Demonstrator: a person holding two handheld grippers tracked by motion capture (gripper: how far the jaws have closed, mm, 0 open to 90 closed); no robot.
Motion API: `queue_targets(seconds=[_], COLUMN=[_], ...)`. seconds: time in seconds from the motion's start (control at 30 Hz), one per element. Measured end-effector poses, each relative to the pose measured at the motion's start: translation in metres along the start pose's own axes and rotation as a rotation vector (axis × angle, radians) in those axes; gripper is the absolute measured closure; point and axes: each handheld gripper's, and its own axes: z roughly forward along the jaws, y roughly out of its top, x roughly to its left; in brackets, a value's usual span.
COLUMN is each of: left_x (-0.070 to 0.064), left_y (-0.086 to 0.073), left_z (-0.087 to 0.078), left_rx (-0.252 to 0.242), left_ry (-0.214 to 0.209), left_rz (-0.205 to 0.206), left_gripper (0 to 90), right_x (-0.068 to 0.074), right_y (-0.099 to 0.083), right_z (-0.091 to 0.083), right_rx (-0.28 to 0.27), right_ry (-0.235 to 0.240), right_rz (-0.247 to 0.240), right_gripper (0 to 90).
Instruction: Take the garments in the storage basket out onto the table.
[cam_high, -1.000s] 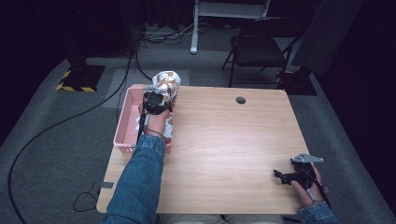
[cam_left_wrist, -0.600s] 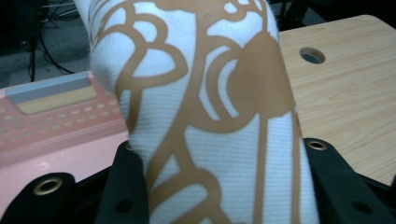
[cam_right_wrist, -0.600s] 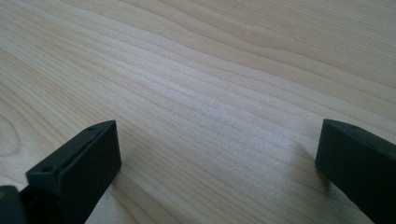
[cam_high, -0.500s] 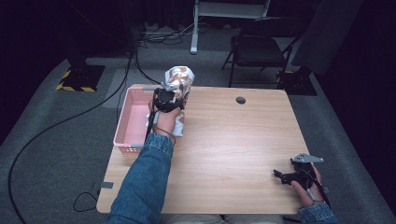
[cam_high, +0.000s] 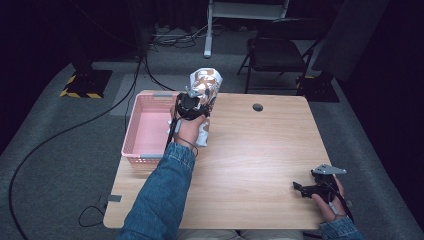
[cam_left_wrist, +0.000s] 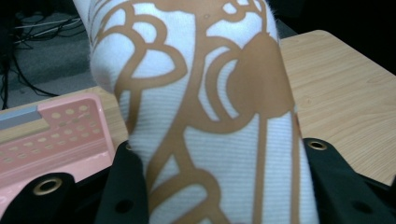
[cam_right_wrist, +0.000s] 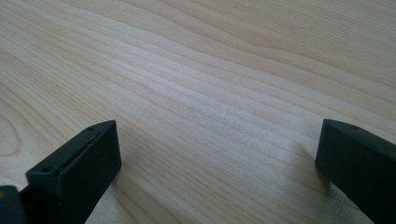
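Left gripper (cam_high: 196, 100), upper centre of the high view, is clamped on a white cloth with tan pattern (cam_high: 204, 85); in the left gripper view the fabric (cam_left_wrist: 205, 112) is seen pinched between both black jaws.

Change over the last second: the cloth is now carried to the right of the pink basket (cam_high: 145, 132), above the near-left part of the wooden table (cam_high: 260, 150). A second ago it was held over the basket's far rim; half a second ago it was at the basket's right edge. The sleeve (cam_high: 160, 195) has swung right with it.

Meaning for the task: the item is judged to be out of the basket and in transit to the tabletop. A lower fold (cam_high: 202, 134) hangs beside the hand, just right of the basket wall; whether it touches the table cannot be told.

Right gripper (cam_high: 312, 189), lower right of the high view, is unchanged, parked low over the table. In the right gripper view its jaws are spread wide, with nothing but bare wood (cam_right_wrist: 210, 93) between them.

Next move, as judged: the cloth is lowered onto open table and released. Risk: a trailing fold snagged on the basket rim.
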Motion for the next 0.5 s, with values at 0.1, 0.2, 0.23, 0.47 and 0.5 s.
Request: queue_targets(seconds=[0.1,0.2,0.23,0.47,0.5], left_x=[-0.004,-0.009,-0.009,-0.021,-0.021], left_y=[0.001,0.002,0.002,0.004,0.004], left_z=[0.001,0.002,0.002,0.005,0.005], left_rx=[-0.01,-0.017,-0.017,-0.032,-0.032], left_ry=[-0.002,-0.011,-0.011,-0.032,-0.032], left_rz=[-0.008,-0.005,-0.005,0.005,0.005], left_gripper=[56.3,56.3,56.3,56.3,56.3], right_x=[0.0,0.0,0.0,0.0,0.0], right_y=[0.0,0.0,0.0,0.0,0.0], right_z=[0.0,0.0,0.0,0.0,0.0], right_rx=[0.0,0.0,0.0,0.0,0.0], right_ry=[0.0,0.0,0.0,0.0,0.0], right_rz=[0.0,0.001,0.001,0.0,0.0], right_gripper=[0.0,0.0,0.0,0.0,0.0])
